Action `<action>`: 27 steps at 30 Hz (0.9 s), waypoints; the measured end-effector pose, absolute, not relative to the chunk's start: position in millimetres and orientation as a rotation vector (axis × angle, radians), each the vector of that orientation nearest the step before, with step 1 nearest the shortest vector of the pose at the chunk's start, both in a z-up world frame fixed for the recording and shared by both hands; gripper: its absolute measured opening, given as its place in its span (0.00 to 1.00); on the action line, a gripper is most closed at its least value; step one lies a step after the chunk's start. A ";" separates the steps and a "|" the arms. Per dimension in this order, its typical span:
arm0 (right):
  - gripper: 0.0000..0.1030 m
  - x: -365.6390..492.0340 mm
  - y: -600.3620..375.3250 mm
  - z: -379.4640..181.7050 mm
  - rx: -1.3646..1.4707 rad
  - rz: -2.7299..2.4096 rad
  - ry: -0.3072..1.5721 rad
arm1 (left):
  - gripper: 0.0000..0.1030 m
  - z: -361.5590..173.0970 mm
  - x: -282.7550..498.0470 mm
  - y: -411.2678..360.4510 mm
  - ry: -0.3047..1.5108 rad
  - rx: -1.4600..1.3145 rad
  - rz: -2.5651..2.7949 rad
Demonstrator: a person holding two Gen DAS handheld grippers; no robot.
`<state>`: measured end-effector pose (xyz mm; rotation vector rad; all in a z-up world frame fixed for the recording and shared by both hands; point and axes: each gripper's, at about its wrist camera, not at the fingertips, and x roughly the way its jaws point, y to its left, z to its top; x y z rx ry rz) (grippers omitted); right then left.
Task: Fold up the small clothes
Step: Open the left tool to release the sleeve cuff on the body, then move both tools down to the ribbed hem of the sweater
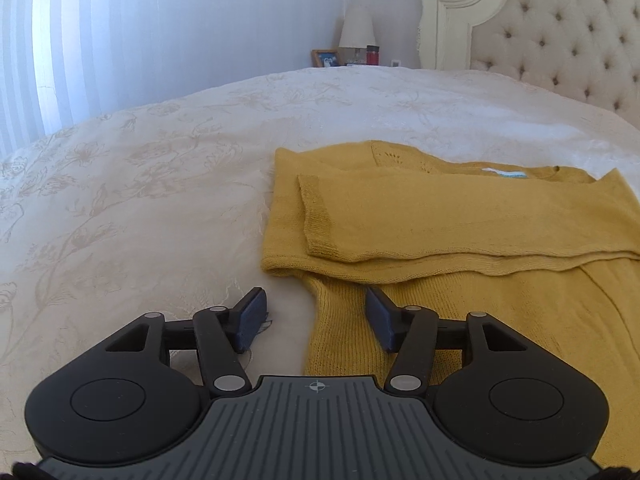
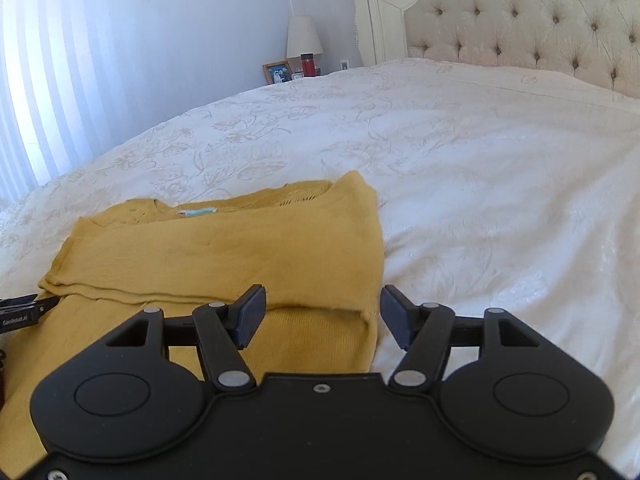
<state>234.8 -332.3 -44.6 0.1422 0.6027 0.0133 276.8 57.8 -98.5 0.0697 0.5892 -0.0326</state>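
Nearest my left wrist camera is my left gripper point(image 1: 316, 314), its two dark blue pads spread apart with nothing pinched between them. Its left pad hangs over the bare bedspread point(image 1: 140, 208); its right pad hangs over the lower left edge of the yellow sweater point(image 1: 460, 232). That sweater lies flat on the bed to the right of centre, a sleeve point(image 1: 400, 220) folded across its body with the ribbed cuff pointing left, and a pale blue neck label point(image 1: 505, 173) at the far edge. Beyond the bed I see a lamp point(image 1: 357, 26), a picture frame point(image 1: 326, 57) and a red jar point(image 1: 372, 55) beside a tufted headboard point(image 1: 560, 40).

From my right wrist camera, my right gripper point(image 2: 322, 316) also stands open and holds nothing. Its left pad is above the sweater's point(image 2: 224, 252) right side, its right pad over white bedspread point(image 2: 480, 184) just past the sweater's edge. The garment fills the lower left here. At the far left edge, the tip of my left gripper point(image 2: 24, 310) shows by the sweater's fold.
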 end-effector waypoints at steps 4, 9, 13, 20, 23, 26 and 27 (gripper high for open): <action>0.65 280.6 -344.1 -44.1 0.138 -0.044 0.615 | 0.54 -100.4 275.8 57.8 0.586 0.064 -0.024; 0.65 325.2 -341.6 -50.0 0.123 -0.096 0.634 | 0.55 -103.1 277.7 62.3 0.599 0.034 -0.037; 0.64 346.5 -339.4 -62.6 0.123 -0.133 0.696 | 0.55 -104.1 277.0 66.5 0.599 0.014 -0.045; 0.60 334.8 -378.3 -84.7 0.199 -0.423 0.782 | 0.55 -104.3 276.5 67.1 0.600 0.022 -0.044; 0.61 327.2 -385.1 -68.6 0.239 -0.370 0.697 | 0.55 -103.9 276.7 66.5 0.601 0.024 -0.043; 0.62 337.0 -383.9 -51.9 0.289 -0.302 0.648 | 0.55 -104.1 277.0 65.6 0.600 0.028 -0.042; 0.62 343.6 -381.1 -47.9 0.298 -0.288 0.645 | 0.55 -104.0 276.9 65.2 0.600 0.028 -0.041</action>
